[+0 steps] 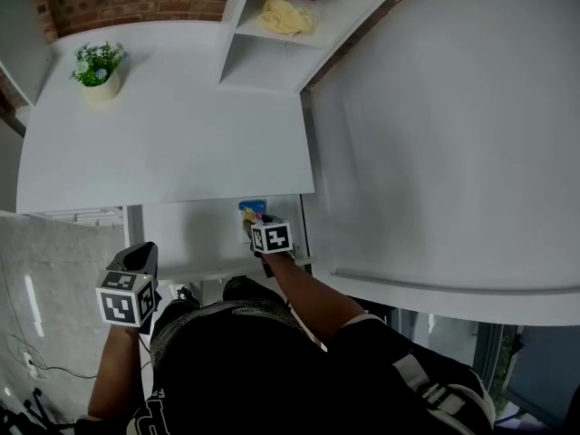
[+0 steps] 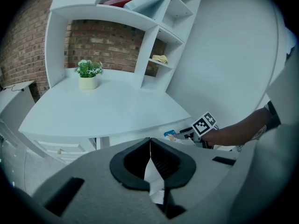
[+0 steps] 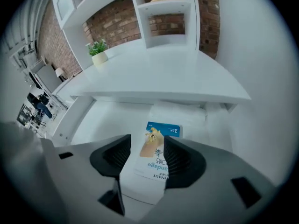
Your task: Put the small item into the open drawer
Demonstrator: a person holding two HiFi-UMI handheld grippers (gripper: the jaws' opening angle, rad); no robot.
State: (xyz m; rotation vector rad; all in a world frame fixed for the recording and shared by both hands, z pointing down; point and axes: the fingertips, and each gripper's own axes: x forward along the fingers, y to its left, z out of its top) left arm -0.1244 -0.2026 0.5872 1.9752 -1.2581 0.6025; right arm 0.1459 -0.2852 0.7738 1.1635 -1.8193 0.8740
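Looking down the right gripper, the bandage packet sits right between its two jaws. The jaws are about halfway closed and pinching it, so the packet is held, not lying loose. The printed side faces up and the lettering reads upside down. The blue end pokes out past the jaw tips toward the middle of the frame, and the right jaw covers a bit of the packet's edge.

All of that hangs over the open drawer, whose pale floor fills the middle of the right gripper view. A white folded thing lies at the drawer's back, just beyond the packet's blue end. I can't tell if the packet touches the drawer floor.

In the head view the packet shows dead center, just under the front edge of the white desk and just above the right gripper's marker cube.

The left gripper is down in the lower left of the head view, well apart from the drawer. Its jaws are pressed together with nothing between them.

A potted plant stands on the desk in the upper left of the head view.
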